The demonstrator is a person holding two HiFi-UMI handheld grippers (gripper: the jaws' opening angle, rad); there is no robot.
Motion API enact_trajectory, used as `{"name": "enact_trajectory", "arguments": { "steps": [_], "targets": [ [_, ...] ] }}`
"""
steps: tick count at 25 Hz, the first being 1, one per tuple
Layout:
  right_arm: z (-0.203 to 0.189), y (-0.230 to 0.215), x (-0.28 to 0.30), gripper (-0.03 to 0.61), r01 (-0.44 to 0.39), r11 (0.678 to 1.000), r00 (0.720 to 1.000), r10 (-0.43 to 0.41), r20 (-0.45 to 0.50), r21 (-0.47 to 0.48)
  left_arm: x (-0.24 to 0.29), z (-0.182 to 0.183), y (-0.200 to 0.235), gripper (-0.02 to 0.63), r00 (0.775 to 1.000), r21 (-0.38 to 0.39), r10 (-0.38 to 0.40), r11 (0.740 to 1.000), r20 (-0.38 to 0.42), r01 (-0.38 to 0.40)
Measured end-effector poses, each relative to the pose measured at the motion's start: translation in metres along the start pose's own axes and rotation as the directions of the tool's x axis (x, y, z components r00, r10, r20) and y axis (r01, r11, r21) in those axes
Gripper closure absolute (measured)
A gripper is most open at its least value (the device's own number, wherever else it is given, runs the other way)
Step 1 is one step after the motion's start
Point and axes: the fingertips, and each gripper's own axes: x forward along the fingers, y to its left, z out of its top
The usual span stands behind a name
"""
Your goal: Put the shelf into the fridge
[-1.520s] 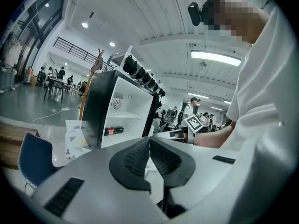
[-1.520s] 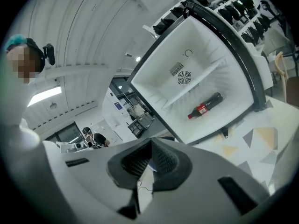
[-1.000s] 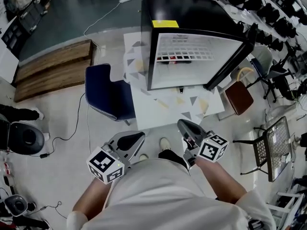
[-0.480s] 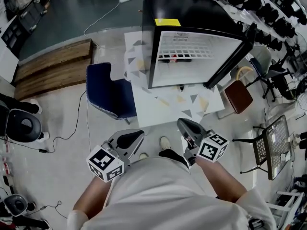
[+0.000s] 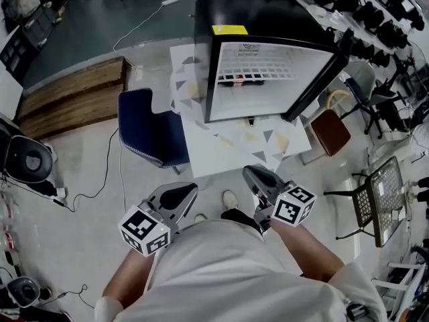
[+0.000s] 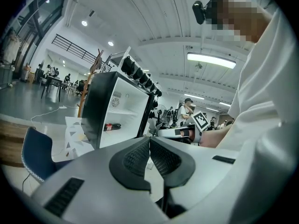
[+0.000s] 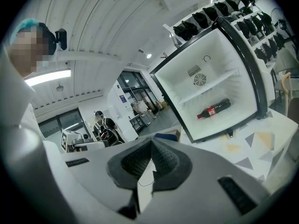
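Only your view has drifted: left tongs (image 5: 188,189) and right tongs (image 5: 251,173) stay closed, empty, before the fridge (image 5: 268,19), shelf (image 5: 258,66) inside it.

The fridge (image 5: 268,15) front is open, its door (image 5: 315,82) swung right; a bottle (image 7: 213,110) lies on its floor, and a blue chair (image 5: 151,129) crowds the left approach.

Right gripper (image 7: 150,143), fingers (image 7: 136,161) together and empty, before the open fridge (image 7: 219,73) with a bottle (image 7: 213,110) inside.
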Motion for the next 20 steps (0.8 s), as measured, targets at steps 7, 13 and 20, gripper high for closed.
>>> {"name": "enact_trajectory", "arguments": {
  "steps": [7,13,20],
  "targets": [
    [-0.006,0.004,0.000,0.571,-0.005,1.000,1.000,0.005,-0.013,-0.001,-0.003,-0.004,-0.001,0.595,1.000,-0.008,0.003,1.000,-0.007,-0.003],
    [-0.008,0.001,0.001,0.572,-0.009,1.000,1.000,0.009,-0.019,-0.003,-0.001,-0.008,-0.001,0.595,1.000,-0.013,0.005,1.000,-0.012,-0.005],
    [-0.001,-0.006,0.000,0.572,-0.009,1.000,1.000,0.008,-0.024,-0.018,0.009,-0.007,-0.002,0.595,1.000,-0.015,0.003,1.000,-0.015,-0.003]
  ]
}}
